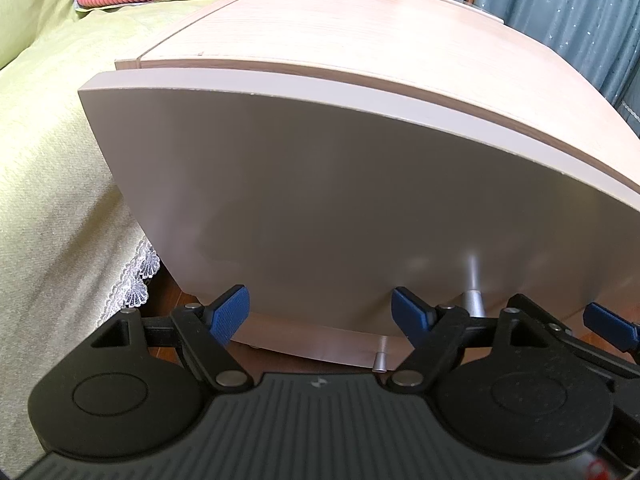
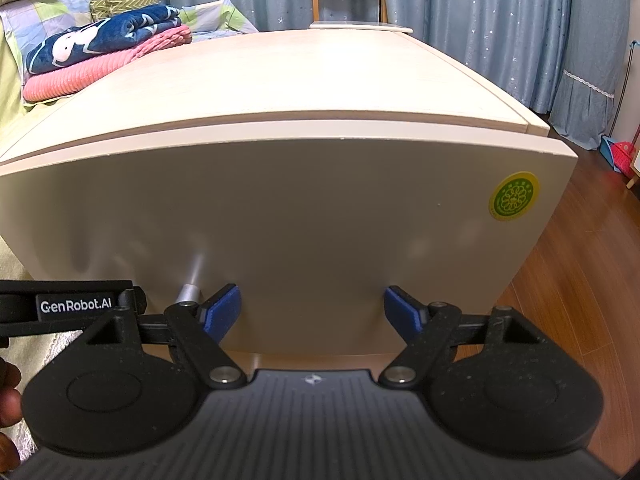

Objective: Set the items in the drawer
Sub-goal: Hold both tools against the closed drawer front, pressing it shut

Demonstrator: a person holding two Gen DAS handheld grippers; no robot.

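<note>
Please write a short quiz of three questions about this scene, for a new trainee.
1. True or false: the left gripper holds an item.
2. Which colour is the round sticker on the pale beige drawer front? A red, B yellow-green, C black.
3. Fill in: the folded dark blue patterned blanket lies on a folded ____ ribbed blanket.

Key: 1 false, both the left gripper and the right gripper are open and empty. 2 B. 3 pink.

The drawer front point(image 2: 304, 240) closes off whatever lies behind it. Left of the right claw point(image 2: 312, 314), the silver handle point(image 2: 191, 289) is partly covered by a finger point(image 2: 222, 312).
</note>
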